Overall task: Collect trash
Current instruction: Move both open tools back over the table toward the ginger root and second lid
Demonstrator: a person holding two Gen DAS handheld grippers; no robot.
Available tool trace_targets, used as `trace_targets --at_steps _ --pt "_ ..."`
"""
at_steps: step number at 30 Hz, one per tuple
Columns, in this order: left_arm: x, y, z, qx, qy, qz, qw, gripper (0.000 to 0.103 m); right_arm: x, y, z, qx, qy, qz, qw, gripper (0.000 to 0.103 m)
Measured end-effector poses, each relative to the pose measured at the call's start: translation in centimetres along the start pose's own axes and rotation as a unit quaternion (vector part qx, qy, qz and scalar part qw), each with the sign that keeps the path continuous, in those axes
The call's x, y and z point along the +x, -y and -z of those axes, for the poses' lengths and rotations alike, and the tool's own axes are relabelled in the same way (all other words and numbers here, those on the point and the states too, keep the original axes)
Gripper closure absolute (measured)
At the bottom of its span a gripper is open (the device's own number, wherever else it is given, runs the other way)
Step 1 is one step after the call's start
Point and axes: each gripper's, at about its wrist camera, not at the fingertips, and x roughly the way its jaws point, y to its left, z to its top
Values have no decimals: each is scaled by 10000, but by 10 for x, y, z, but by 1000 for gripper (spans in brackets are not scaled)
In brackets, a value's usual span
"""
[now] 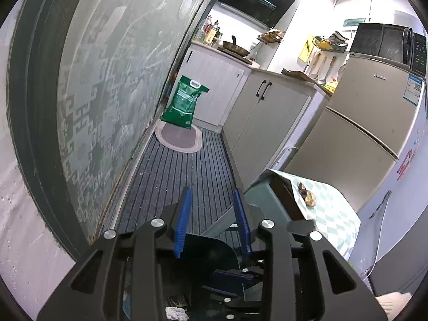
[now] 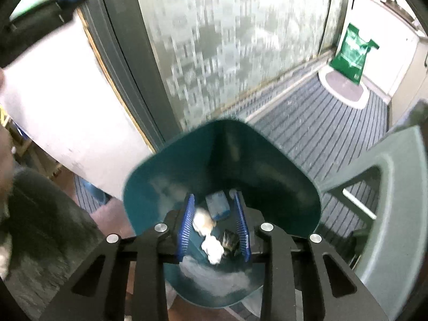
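My right gripper (image 2: 214,200) hovers over a teal dustpan (image 2: 281,160) whose pan faces the camera. Inside it lie crumpled white and beige paper (image 2: 211,246), a dark scrap (image 2: 230,240) and a small blue piece (image 2: 218,206), framed between the blue fingers (image 2: 187,224). I cannot tell whether the jaws grip the dustpan. My left gripper (image 1: 212,195) is open and empty above the striped floor, with the dustpan (image 1: 211,251) below it and white trash (image 1: 175,313) at the bottom edge. Crumpled brown trash (image 1: 307,195) lies on a checkered tablecloth (image 1: 331,214).
A grey-green plastic chair (image 2: 388,182) stands right of the dustpan. A patterned glass sliding door (image 1: 112,80) runs along the left. A green bag (image 1: 184,101) stands on an oval mat (image 1: 179,136). Cabinets (image 1: 262,112) and a fridge (image 1: 361,123) are on the right.
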Motion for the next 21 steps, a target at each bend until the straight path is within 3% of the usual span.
trace_targets --at_steps 10,21 --pt "3 18 -7 53 85 35 9999 65 -76 23 -18 182 864 164 9960 73" --pt "28 65 1 450 -130 174 9987 64 -139 81 1 770 1474 529 9847 73"
